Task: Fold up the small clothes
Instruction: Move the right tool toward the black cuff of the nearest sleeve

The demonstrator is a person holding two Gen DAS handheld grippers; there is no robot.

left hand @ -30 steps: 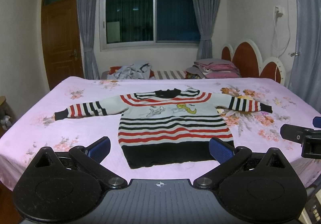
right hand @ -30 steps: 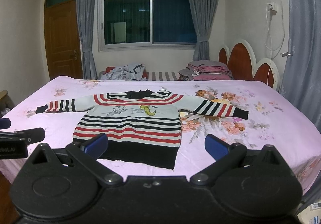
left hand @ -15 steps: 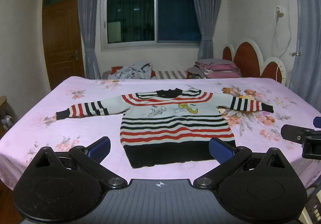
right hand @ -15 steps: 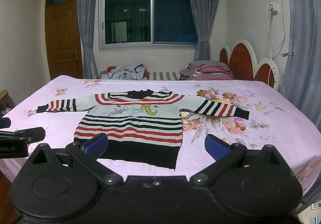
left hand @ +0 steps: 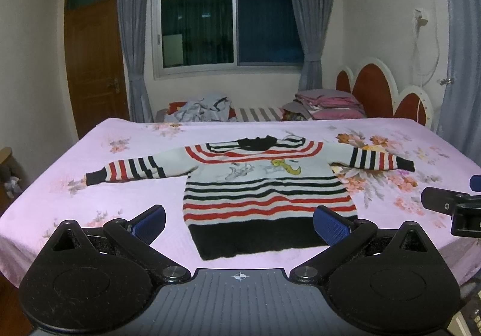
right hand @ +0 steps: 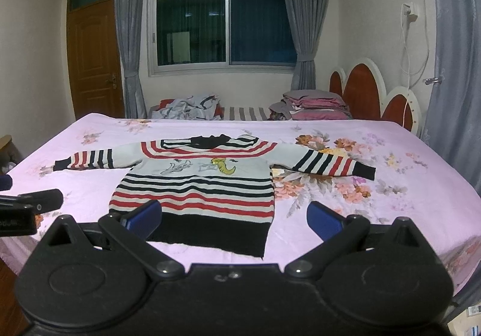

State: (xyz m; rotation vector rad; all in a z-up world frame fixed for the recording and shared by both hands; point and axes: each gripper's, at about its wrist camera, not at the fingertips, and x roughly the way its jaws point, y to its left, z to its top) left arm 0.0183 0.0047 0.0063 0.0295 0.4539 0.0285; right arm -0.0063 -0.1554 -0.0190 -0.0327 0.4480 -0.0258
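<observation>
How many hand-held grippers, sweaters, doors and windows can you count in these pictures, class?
Hand-held grippers: 2, left and right
Striped sweater: 1
Door: 1
Window: 1
Total: 5

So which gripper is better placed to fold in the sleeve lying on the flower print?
Probably the right gripper. That sleeve lies on its side of the sweater; the left gripper faces the hem, the sleeve off toward its right. Both are open.
</observation>
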